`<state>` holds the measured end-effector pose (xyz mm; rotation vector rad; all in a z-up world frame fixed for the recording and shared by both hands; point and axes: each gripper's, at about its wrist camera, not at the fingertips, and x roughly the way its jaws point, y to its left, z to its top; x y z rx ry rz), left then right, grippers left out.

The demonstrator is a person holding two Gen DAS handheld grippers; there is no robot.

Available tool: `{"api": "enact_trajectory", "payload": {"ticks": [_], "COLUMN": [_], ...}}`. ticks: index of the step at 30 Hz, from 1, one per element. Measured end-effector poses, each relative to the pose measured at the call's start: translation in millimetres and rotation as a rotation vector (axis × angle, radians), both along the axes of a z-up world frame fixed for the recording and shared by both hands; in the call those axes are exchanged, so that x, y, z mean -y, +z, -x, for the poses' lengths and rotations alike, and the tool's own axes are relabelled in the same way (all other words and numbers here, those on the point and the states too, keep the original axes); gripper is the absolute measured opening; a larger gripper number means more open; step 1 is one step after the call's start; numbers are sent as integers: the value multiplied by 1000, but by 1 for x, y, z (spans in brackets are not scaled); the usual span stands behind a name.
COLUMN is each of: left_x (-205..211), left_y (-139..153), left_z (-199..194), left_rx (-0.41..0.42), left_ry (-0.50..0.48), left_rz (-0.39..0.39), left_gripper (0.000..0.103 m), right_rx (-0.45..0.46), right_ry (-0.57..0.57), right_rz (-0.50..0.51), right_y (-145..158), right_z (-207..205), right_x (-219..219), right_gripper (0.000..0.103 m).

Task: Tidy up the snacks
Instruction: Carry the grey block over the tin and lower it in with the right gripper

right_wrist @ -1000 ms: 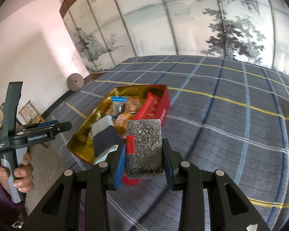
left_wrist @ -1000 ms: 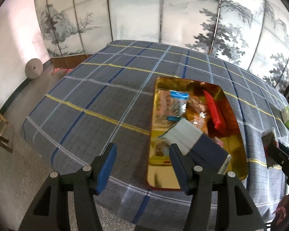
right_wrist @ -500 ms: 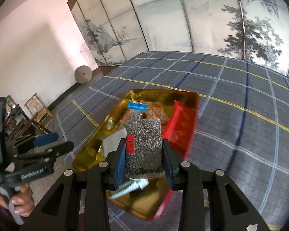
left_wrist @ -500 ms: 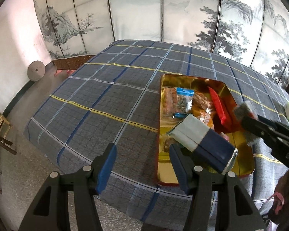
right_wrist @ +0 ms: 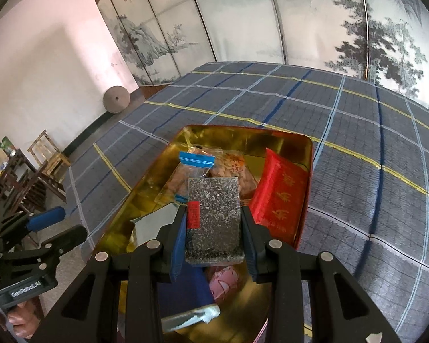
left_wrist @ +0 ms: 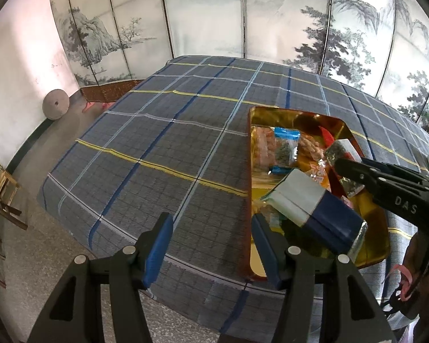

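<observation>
With our right gripper [right_wrist: 213, 235] we grip a speckled black sesame snack bar [right_wrist: 213, 217] by its two long sides, holding it above the gold tray [right_wrist: 274, 135] that sits on the blue plaid tablecloth [right_wrist: 357, 148]. Beneath and beyond the bar we see a red packet [right_wrist: 280, 194] leaning against the tray's right wall, a blue-topped clear bag [right_wrist: 191, 168] and an orange-printed bag [right_wrist: 237, 168]. Our left gripper [left_wrist: 211, 240] hangs with its jaws apart and nothing between them over the tablecloth just left of the tray's near corner, where a blue-and-white pouch [left_wrist: 314, 211] lies.
</observation>
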<state>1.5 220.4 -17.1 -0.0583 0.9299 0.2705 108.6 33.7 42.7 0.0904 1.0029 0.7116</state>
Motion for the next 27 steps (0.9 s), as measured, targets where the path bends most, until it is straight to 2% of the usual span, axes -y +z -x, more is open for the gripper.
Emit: {"api": "enact_trajectory", "payload": {"ticks": [17, 27], "left_x": [-10, -7], "left_y": [-7, -6], "left_z": [-2, 0], "left_rx": [-13, 4], "left_ry": [9, 11], "left_rz": [15, -7], "left_gripper": [58, 58], "right_rx": [1, 35], "right_ry": [-1, 18], "right_rz": [22, 4], "right_y": [3, 13], "right_z": [-10, 4], "right_x": [-18, -24], "right_gripper": [33, 33]}}
